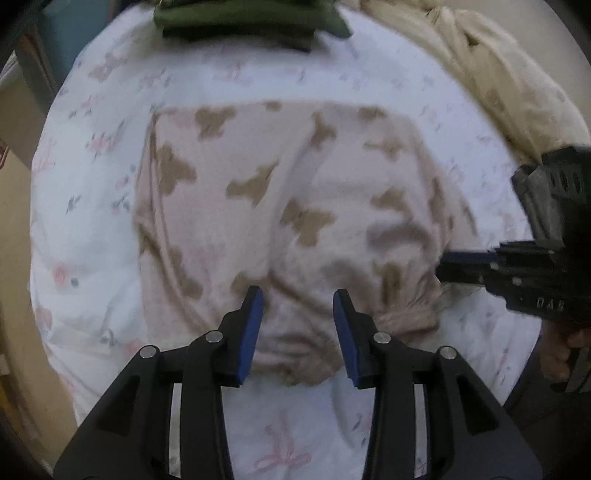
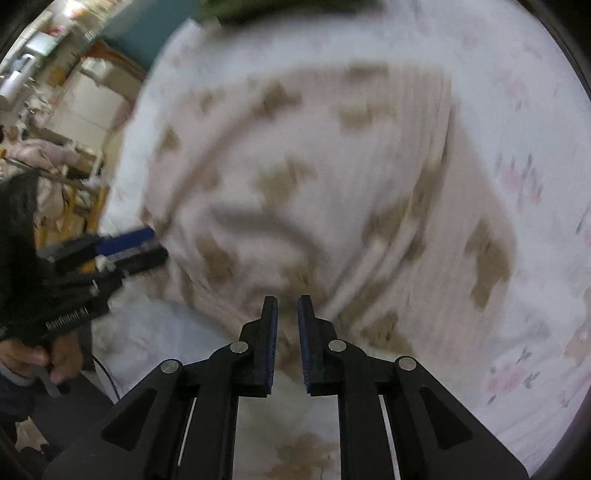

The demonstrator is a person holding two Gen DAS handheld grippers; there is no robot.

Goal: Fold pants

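Observation:
The pants (image 1: 277, 192) are pale pink with brown bear shapes and lie folded into a rough rectangle on the bed; in the right wrist view the pants (image 2: 295, 166) are blurred. My left gripper (image 1: 298, 295) hovers over their near, bunched edge, jaws open with nothing between them. Its side also shows in the right wrist view as the left gripper (image 2: 157, 244) at the pants' left edge. My right gripper (image 2: 287, 301) points down at the near edge, with a narrow gap between the pads and no cloth in it. From the left wrist view, the right gripper (image 1: 443, 269) sits by the pants' right edge.
A white floral sheet (image 1: 92, 240) covers the bed. A folded dark green garment (image 1: 236, 18) lies at the far edge and a cream duvet (image 1: 498, 85) is heaped at the far right. Shelves and boxes (image 2: 92, 96) stand beyond the left edge. A hand (image 2: 55, 362) holds the left gripper.

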